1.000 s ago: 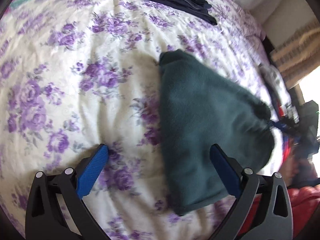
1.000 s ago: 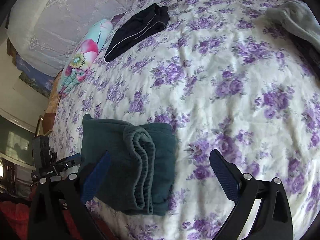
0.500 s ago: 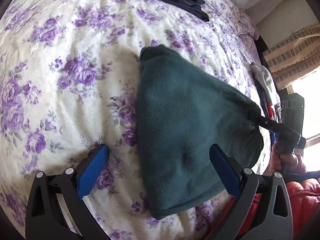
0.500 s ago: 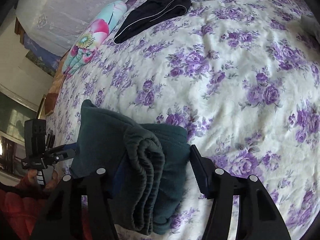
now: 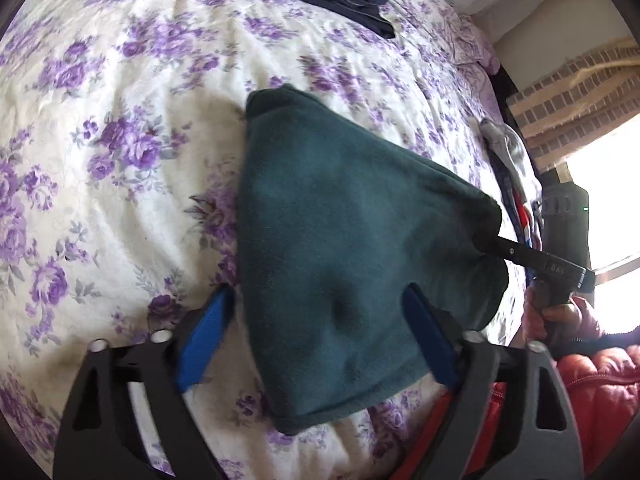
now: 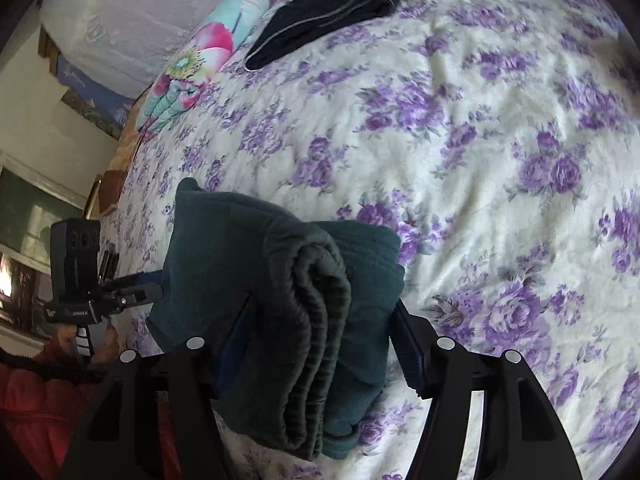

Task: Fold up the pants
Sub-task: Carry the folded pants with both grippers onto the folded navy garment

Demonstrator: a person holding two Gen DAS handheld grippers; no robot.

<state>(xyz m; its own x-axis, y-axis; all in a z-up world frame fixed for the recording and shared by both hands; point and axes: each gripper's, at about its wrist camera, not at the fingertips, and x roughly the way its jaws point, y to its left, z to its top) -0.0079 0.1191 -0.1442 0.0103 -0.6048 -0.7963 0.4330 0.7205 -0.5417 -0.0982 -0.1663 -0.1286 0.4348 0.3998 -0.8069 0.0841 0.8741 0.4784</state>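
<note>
A: So, right gripper (image 6: 316, 340) had its jaws narrowed on the pants (image 6: 304, 320), pads on both sides of the stacked fold edges. Looked like a clamp, though I couldn't confirm firm contact on the left pad.

B: Left gripper (image 5: 316, 340)?

A: Jaws about half open, straddling the near edge of the pants (image 5: 340, 264). One pad sat over the cloth, the other beside it over the bed (image 5: 100, 160). Not gripping anything.

B: Where was the bundle?

A: Near edge of the bed, folded into a thick wedge. The right-hand corner was pulled up into a peak where the right gripper held it.

B: Risks?

A: My guess: layers slipping. The clamp caught several rolled edges; if the outer ones weren't all pinched, a lift would fan the stack open. Also the bundle sat close to the mattress edge, so a drag toward the person could spill it off.

B: Material?

A: Dark teal fleece, matte, fuzzy, bulky; edges rounded rather than creased, so folds likely spring back. The bed cover was soft, rumpled, purple floral on cream. Dark trousers (image 6: 328, 4) lay folded at the far side.
</note>
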